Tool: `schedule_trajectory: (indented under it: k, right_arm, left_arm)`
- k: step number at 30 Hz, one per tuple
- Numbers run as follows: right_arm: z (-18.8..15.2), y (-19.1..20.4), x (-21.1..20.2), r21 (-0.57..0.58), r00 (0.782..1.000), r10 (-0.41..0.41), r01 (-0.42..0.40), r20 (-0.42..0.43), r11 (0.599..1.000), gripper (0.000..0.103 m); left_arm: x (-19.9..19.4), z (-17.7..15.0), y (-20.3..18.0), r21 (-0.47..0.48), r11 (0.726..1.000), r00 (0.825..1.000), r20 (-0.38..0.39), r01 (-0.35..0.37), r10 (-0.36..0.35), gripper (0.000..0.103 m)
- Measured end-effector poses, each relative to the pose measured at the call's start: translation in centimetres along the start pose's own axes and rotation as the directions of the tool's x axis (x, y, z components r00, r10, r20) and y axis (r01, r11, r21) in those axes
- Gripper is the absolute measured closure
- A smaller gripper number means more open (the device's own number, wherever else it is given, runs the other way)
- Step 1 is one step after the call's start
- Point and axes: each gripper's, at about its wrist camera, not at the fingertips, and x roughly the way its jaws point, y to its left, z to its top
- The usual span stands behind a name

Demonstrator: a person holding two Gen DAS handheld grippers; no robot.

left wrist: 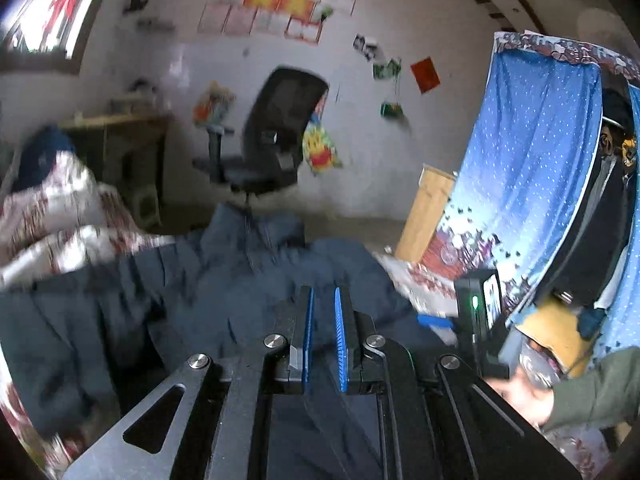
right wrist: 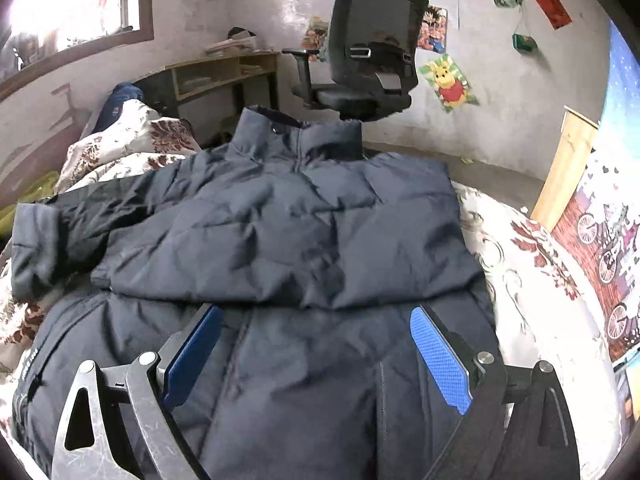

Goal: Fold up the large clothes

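One dark blue padded jacket [right wrist: 280,232] lies spread on one bed, collar toward the far edge, with one sleeve [right wrist: 132,216] folded across the chest and its cuff [right wrist: 34,244] hanging toward the left side. Two grippers are at work. The right gripper [right wrist: 316,356] hovers over the jacket's lower part with its two blue pads [right wrist: 440,364] spread wide and nothing pinched between them. The left gripper [left wrist: 324,336] has its two pads nearly together with only a thin slit between them, and the blurred left wrist view seems to show no cloth caught there. At the right edge of that view one hand [left wrist: 520,392] in a green sleeve [left wrist: 600,388] grips the other tool. The bed carries a white cover [right wrist: 520,272] with dark red flowers, and two pillows [right wrist: 120,140] in the same print sit stacked at its left end. Beyond the bed stands one black mesh office chair [right wrist: 372,48] on a bare grey floor, and one wooden desk [right wrist: 224,72] with shelves stands against the pale, scuffed wall. One bright window [right wrist: 72,4] fills the upper left corner. Several posters and papers are stuck to the wall, among them one yellow bear picture [right wrist: 450,82] and one red sheet [right wrist: 552,8]. One blue dotted curtain [left wrist: 540,152] hangs at the right, beside one pale wooden board [right wrist: 568,164].
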Motion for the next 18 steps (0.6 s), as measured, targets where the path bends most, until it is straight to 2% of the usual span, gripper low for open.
schedule_trajectory:
  k: [2,4,8,9,12,15,16,18]
  right_arm:
    - [-0.4,-0.2,0.3,-0.006,1.0,0.002,-0.003,-0.013,1.0,0.007]
    - [-0.7,-0.1,0.7,0.0,0.999,0.028,-0.028,-0.027,1.0,0.007]
    - [-0.6,1.7,1.5,0.036,0.981,0.194,-0.193,-0.031,0.981,0.007]
    - [-0.4,2.7,1.8,0.038,0.966,0.256,-0.254,-0.031,0.966,0.007]
    - [0.4,5.6,2.6,0.057,0.916,0.4,-0.398,-0.04,0.916,0.007]
    - [1.5,8.7,3.6,0.079,0.852,0.521,-0.516,-0.054,0.853,0.007]
    - [2.0,10.4,4.3,0.085,0.82,0.567,-0.562,-0.073,0.823,0.007]
    - [2.8,13.3,5.5,0.087,0.774,0.624,-0.618,-0.108,0.781,0.007]
  left_arm:
    - [-0.5,-1.1,0.3,-0.022,1.0,0.999,-0.031,-0.021,0.021,0.093]
    - [-1.0,-2.6,1.7,-0.071,0.996,0.995,-0.08,-0.062,0.056,0.086]
    - [-4.0,-5.1,5.3,-0.173,0.968,0.98,-0.115,-0.179,0.161,0.058]
    - [-4.7,-5.6,6.2,-0.194,0.957,0.973,-0.121,-0.216,0.195,0.049]
    - [-6.9,-6.6,9.3,-0.251,0.914,0.947,-0.137,-0.318,0.292,0.036]
    - [-8.4,-7.4,12.3,-0.31,0.862,0.915,-0.18,-0.401,0.361,0.034]
    - [-8.8,-7.7,13.5,-0.331,0.84,0.902,-0.202,-0.431,0.383,0.034]
    - [-9.7,-8.7,15.5,-0.372,0.805,0.886,-0.232,-0.463,0.403,0.033]
